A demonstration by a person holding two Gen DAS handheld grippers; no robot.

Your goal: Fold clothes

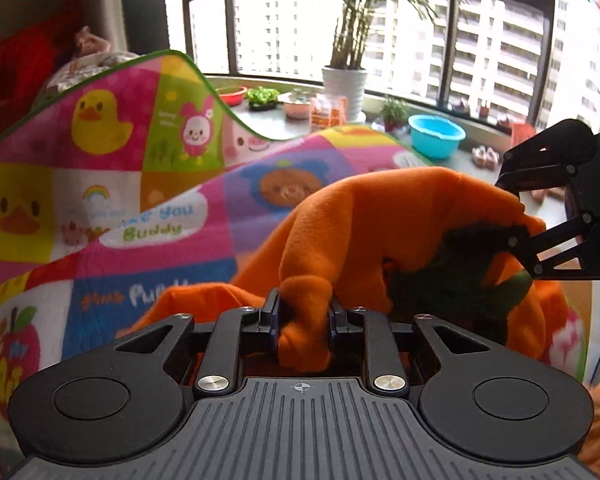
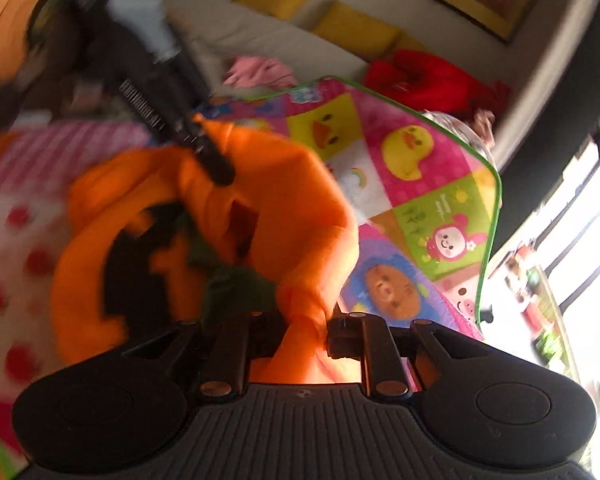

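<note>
L gripper: jaws drawn close together w/ a thick bunched roll of the orange garment pinched between them. Fabric fills the gap completely; blue-edged pads press it from both sides, and a wad pokes back toward the camera behind the jaws. From the pinch the cloth rises up and to the right as a humped ridge, lifted off the play mat.

R gripper: same state, jaws nearly together, clamped on a twisted orange bunch of the same garment. View is motion-blurred, so pad detail isn't clear, but cloth sits squarely between the jaws w/ no free gap visible.

In the left wrist view the R gripper enters from the right edge, its linkage arms angled in, tips buried in the far end of the orange fabric next to a dark green patch. In the right wrist view the other tool's black finger lies on top of the garment's upper fold.

Garment hangs slack between the two grips, above the colourful mat w/ duck and bunny squares. Black jagged shape shows on the orange front, w/ green trim beside it.

Behind: window sill w/ a white-potted plant and blue basin.
</note>
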